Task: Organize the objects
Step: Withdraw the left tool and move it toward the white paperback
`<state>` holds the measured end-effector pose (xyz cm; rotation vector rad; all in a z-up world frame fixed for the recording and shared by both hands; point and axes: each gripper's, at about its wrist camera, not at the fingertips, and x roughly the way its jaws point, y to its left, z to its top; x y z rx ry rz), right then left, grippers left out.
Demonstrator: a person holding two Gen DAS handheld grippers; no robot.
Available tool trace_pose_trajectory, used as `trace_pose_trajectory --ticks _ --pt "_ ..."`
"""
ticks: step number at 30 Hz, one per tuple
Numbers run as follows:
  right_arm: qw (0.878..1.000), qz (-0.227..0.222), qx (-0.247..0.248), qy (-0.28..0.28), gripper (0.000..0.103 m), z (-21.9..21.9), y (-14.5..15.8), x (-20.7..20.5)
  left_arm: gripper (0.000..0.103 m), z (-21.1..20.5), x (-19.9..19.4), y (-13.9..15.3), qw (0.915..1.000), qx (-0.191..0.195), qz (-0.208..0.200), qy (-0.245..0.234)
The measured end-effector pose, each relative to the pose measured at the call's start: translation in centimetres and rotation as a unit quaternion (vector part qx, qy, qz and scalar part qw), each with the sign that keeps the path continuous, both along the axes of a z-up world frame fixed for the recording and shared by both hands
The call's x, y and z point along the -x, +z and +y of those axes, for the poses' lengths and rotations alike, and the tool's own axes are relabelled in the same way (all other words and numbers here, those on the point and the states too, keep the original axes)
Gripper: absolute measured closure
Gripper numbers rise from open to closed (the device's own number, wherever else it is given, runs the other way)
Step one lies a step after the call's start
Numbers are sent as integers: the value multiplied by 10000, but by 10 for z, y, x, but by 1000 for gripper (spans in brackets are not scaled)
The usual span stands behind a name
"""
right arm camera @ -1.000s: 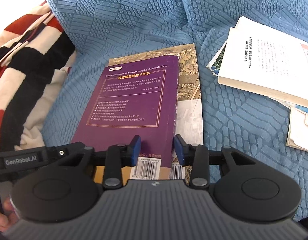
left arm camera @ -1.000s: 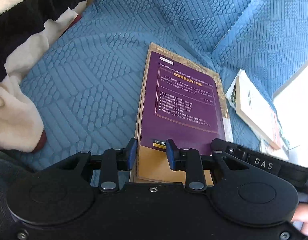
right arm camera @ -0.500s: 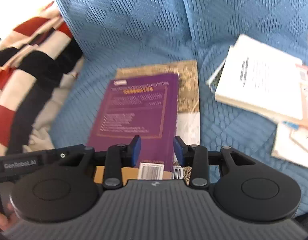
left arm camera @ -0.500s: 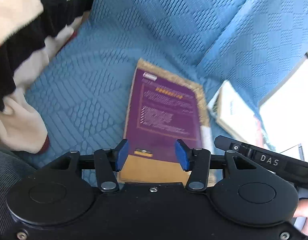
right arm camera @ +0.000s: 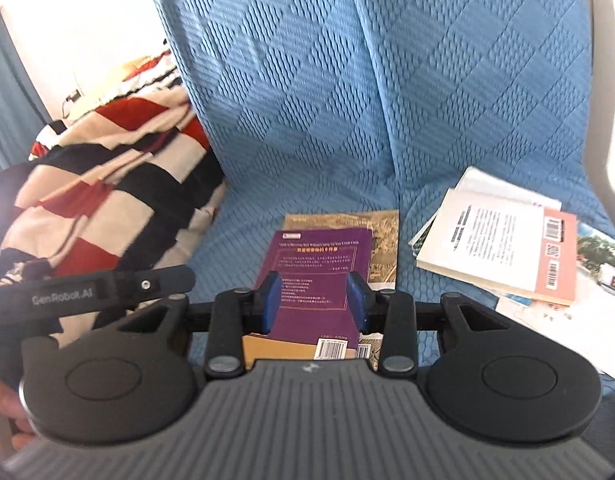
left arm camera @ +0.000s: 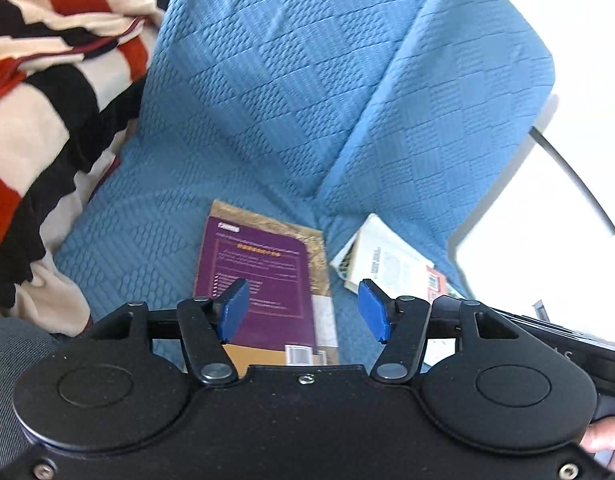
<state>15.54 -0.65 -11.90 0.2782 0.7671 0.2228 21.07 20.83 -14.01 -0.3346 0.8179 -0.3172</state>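
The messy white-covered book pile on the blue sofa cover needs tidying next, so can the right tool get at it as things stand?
Probably yes. The white-covered book pile lies uncovered on the blue sofa cover, and the right tool hangs open and empty above the purple book beside it.

A purple book (right arm camera: 315, 280) lies flat, back cover up, atop a tan-covered book (right arm camera: 383, 236), below and beyond the right jaws. A skewed pile of pale books (right arm camera: 491, 244) lies to their right.
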Motion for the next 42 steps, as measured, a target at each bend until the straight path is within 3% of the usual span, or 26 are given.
trace_pose_trajectory --ticks 16,26,30,35,38,42 --pt "9982 -278 209 -492 62 -21 34 55 32 -26 39 37 9992 100 -289 -269" --pt "9977 -122 305 -594 62 -27 27 67 22 -33 42 36 9990 60 -302 -320" --pt "9969 -8 350 -702 61 -32 24 69 11 -38 43 36 9990 3 -315 -332" --pt "9956 5 353 -864 42 -40 22 73 11 -43 43 37 9988 -6 -312 -383" --pt "9951 -38 270 -952 17 -48 21 76 10 -47 44 37 9987 -6 -318 -406" --pt "9945 -20 346 -992 13 -52 21 77 10 -52 46 35 9985 -25 -315 -447"
